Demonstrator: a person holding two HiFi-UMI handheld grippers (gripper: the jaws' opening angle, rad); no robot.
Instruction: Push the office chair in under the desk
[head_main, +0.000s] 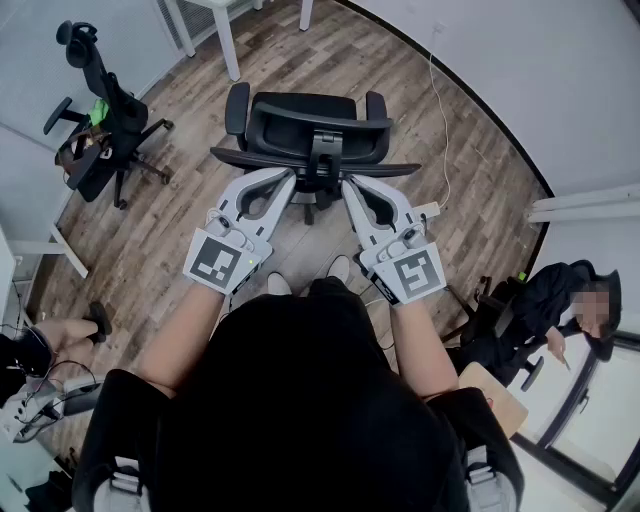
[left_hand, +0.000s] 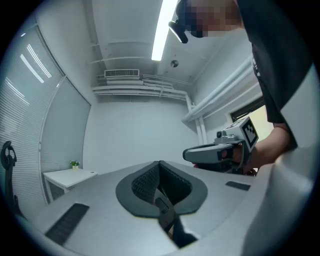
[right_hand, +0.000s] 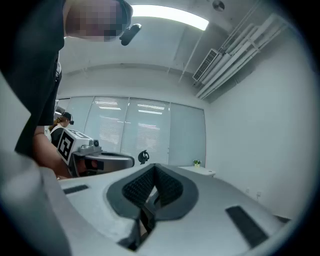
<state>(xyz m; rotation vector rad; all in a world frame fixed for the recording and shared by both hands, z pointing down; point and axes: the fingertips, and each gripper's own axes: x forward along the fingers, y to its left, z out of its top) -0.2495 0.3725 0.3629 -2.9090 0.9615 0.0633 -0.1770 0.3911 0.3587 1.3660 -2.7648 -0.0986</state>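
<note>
Office chair (head_main: 315, 122) just ahead of jaws

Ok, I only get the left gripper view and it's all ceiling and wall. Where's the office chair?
Observer: In the head view, the black office chair stands on the wood floor, just ahead of the left hand-held gripper.
Operator: Is my other one holding something?
Observer: No. The right hand-held gripper is shut, with nothing between its jaws.
Operator: And where's the desk from the chair?
Observer: White desk legs show on the chair's far side.
</note>
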